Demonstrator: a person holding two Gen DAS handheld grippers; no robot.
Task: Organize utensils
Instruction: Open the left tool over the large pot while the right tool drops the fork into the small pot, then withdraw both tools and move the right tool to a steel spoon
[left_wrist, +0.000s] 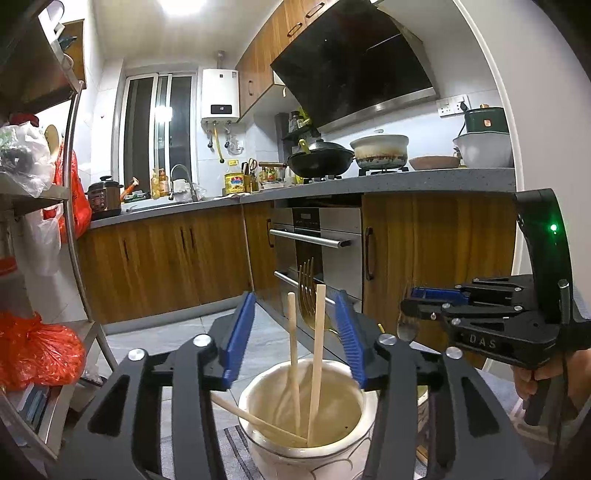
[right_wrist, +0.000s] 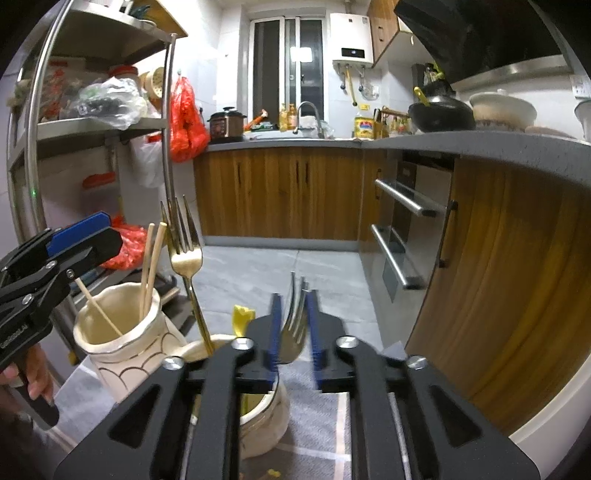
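The left gripper (left_wrist: 295, 328) gapes above the cream ceramic jar (left_wrist: 308, 439) of wooden chopsticks (left_wrist: 317, 354). The right gripper (right_wrist: 293, 332), jaws parted, frees a silver fork (right_wrist: 293, 325) over the shorter pot (right_wrist: 264, 413) (drop apparently underway); withdrawal seems next.

chopsticks (left_wrist: 316, 354) upright in cream jar (left_wrist: 306, 454); gold fork (right_wrist: 184, 254) in next jar (right_wrist: 264, 413).

Wood-fronted kitchen cabinets (left_wrist: 166, 258), grey-tiled floor (right_wrist: 266, 273)
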